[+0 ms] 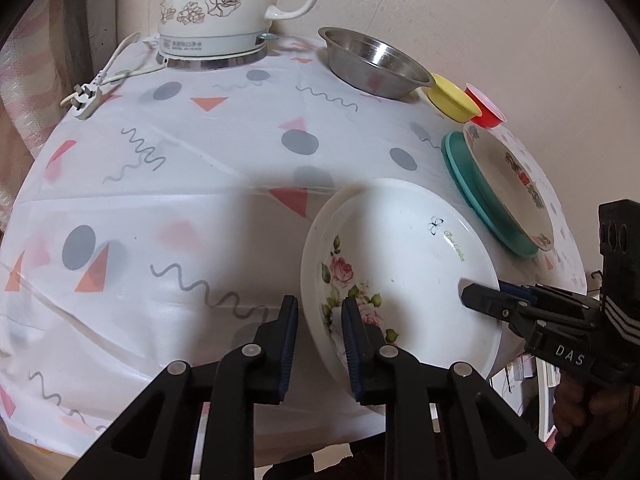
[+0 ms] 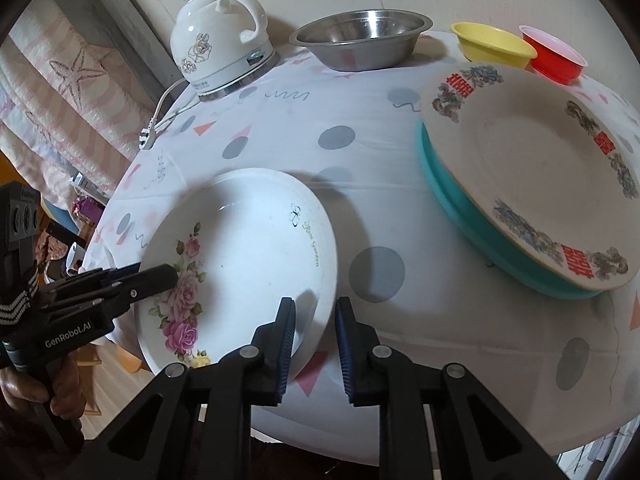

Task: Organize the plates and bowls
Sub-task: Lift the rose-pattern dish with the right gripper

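Observation:
A white plate with pink roses [image 1: 404,256] [image 2: 248,240] is held at a tilt above the near part of the table, partly past its edge. My left gripper [image 1: 320,340] [image 2: 172,276] is shut on the plate's rim by the roses. My right gripper [image 2: 314,340] [image 1: 472,294] is shut on the opposite rim. Further right, a cream plate with red characters [image 2: 532,172] [image 1: 508,184] lies on a teal plate [image 2: 448,196] [image 1: 460,168]. A steel bowl [image 2: 364,40] [image 1: 372,60], a yellow bowl [image 2: 492,44] [image 1: 452,96] and a red bowl [image 2: 554,56] [image 1: 486,110] stand along the back wall.
A white flowered kettle [image 1: 224,8] [image 2: 218,44] stands at the back left, its cord and plug [image 1: 86,98] trailing to the left edge. The round table [image 1: 200,200] carries a patterned white cloth. A person's hand shows under each gripper.

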Tool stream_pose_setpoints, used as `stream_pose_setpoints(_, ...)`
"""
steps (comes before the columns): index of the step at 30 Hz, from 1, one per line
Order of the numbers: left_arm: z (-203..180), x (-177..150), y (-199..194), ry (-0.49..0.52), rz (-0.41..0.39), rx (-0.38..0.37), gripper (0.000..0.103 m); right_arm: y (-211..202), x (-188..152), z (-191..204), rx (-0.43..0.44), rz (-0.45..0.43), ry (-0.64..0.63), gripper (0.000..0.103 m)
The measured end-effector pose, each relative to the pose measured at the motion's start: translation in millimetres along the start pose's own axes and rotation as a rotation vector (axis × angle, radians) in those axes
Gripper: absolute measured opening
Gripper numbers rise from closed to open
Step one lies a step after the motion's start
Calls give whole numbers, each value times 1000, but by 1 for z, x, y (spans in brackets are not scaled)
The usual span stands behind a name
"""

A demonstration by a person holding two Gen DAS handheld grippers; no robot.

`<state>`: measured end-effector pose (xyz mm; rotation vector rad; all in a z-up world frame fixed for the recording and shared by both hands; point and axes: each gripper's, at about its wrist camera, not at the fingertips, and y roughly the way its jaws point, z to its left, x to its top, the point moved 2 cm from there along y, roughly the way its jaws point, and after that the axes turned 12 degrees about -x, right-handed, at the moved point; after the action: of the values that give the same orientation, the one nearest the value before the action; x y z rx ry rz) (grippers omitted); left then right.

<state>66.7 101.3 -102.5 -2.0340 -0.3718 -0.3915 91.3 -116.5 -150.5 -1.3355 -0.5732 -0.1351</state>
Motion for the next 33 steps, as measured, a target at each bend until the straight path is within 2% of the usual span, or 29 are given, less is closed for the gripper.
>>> stream_pose_setpoints(7, -3, 2, 3, 19, 0, -2, 21, 0, 0, 10, -47, -14, -71, 20)
stream_pose_setpoints(14, -8, 1, -3, 41, -19, 20, 20, 1, 2, 10, -36, -2, -62, 20)
stream_pose_setpoints(19, -12, 5, -14, 65, -65, 31, 20, -4, 4, 8, -2, -15, -51, 20)
stream_pose_setpoints(25, -14, 6, -11, 73, -58, 20, 20, 0, 3, 6, -19, -1, -45, 20)
stream_pose_setpoints(29, -18, 7, -17, 94, -88, 19, 20, -3, 2, 7, -21, -8, -45, 19)
stream_pose_setpoints(33, -13, 6, -10, 71, -52, 10, 20, -2, 3, 6, -36, -6, -45, 18)
